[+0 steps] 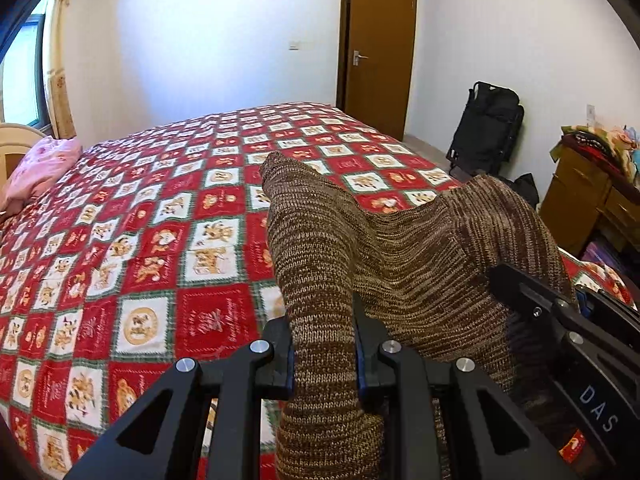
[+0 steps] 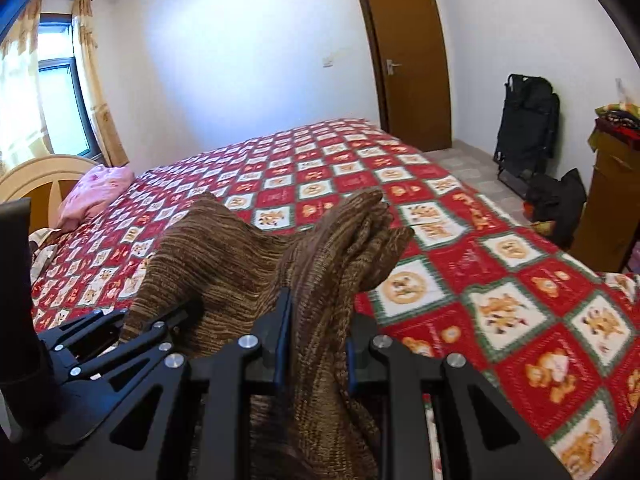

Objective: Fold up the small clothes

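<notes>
A brown striped knit garment [image 1: 400,256] is held up over the bed between both grippers. My left gripper [image 1: 324,344] is shut on a bunched part of it; one end [image 1: 280,168] sticks forward over the quilt. My right gripper [image 2: 316,340] is shut on another bunched part [image 2: 352,240] of the same garment. The right gripper shows at the right edge of the left wrist view [image 1: 560,320]. The left gripper shows at the lower left of the right wrist view [image 2: 120,340]. The two grippers are close side by side.
The bed has a red, white and green patchwork quilt [image 1: 140,260] [image 2: 500,300]. A pink pillow [image 1: 36,172] and headboard [image 2: 44,176] lie at the left. A wooden cabinet [image 1: 580,200] with piled cloth, black bags [image 1: 488,128] and a brown door [image 1: 376,48] are at the right.
</notes>
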